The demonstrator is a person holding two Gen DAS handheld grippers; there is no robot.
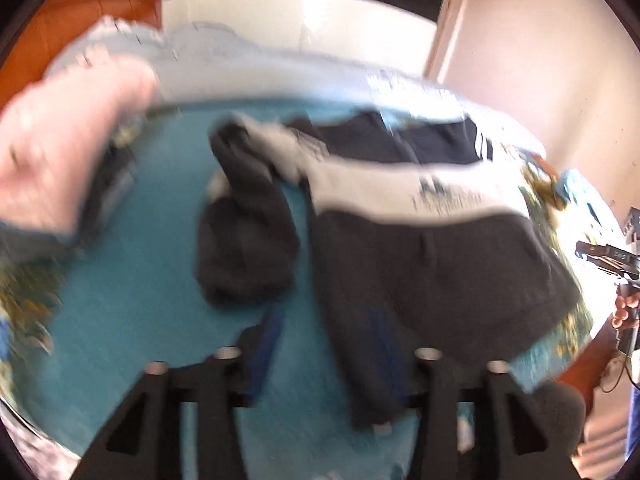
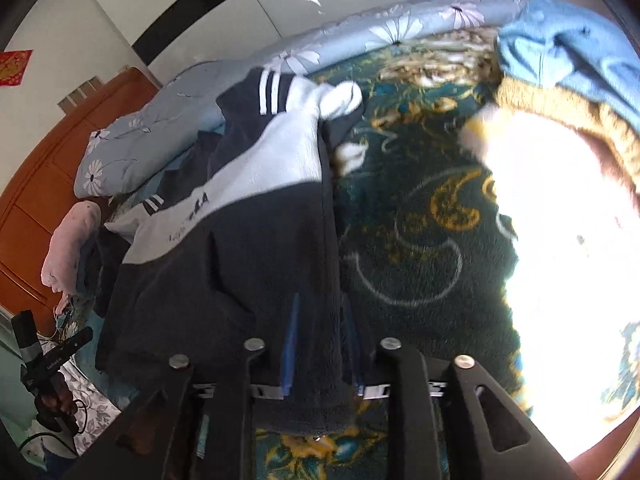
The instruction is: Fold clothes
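Dark navy-and-white fleece sweatshirt (image 2: 248,216) spread on teal patterned bed cover (image 2: 416,240), near quilt edge. Right gripper (image 2: 320,360) clamped on hem; left gripper (image 1: 328,364) seemingly pinching hem too (blurred). Folding barely begun; sleeves unfolded.

The left gripper (image 1: 326,356) has its blue-tipped fingers (image 1: 268,344) pinched on dark fabric at six o'clock of its own view. The right gripper (image 2: 320,344) is likewise clamped on dark cloth at six o'clock, fingers (image 2: 290,344) pointing forward.
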